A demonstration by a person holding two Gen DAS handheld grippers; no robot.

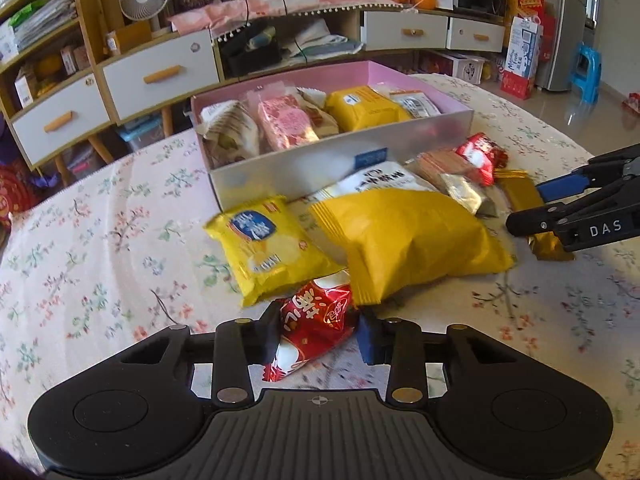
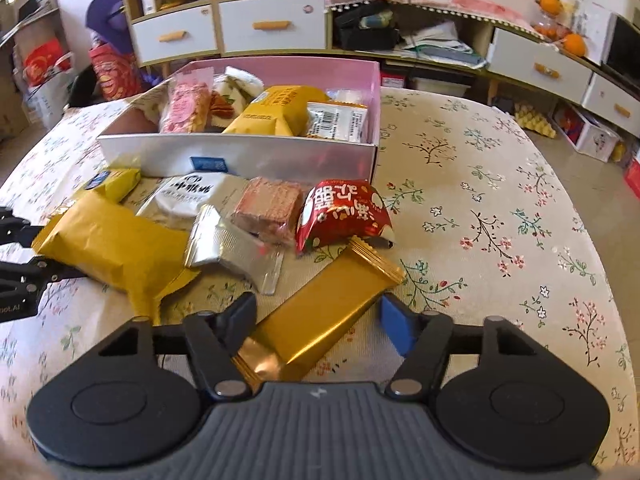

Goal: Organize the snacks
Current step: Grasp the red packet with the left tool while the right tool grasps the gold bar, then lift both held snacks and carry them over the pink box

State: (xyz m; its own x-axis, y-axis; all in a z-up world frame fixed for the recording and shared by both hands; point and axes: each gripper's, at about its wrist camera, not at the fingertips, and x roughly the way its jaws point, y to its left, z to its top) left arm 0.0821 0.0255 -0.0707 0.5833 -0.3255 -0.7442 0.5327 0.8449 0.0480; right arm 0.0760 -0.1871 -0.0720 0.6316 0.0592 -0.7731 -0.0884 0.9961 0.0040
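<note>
So the floral tablecloth (image 1: pixel 100 240) covers the whole table, and toward the far side of it sits the pink-lined box (image 1: pixel 340 160), already holding a row of snacks: a pale wrapped pack at one end, a pink-printed pack, a yellow pack and a white one with a barcode.

The loose pile is right in front of the box. Biggest thing there is the plain yellow bag (image 1: pixel 408 240), lying partly over a white pack (image 1: pixel 380 180). Beside it is a smaller yellow pack with a blue logo (image 1: pixel 268 248). Then a pink wafer pack (image 2: pixel 268 208), a silver pack (image 2: pixel 232 248) and a red pack (image 2: pixel 344 212) near the box's corner.

My left gripper (image 1: pixel 318 338) is narrowed down a lot, with both pads pressed against a crinkly red snack packet (image 1: pixel 316 324) at the near edge of the pile, just under the yellow bag's corner. Looks pinched to me.

My right gripper (image 2: pixel 316 322) is about half open, straddling the gold bar wrapper (image 2: pixel 324 312), which lies at a slant on the cloth. The dark pad touches the wrapper's near end, but the blue pad (image 2: pixel 394 326) stands just clear of it, so no proper hold there.
</note>
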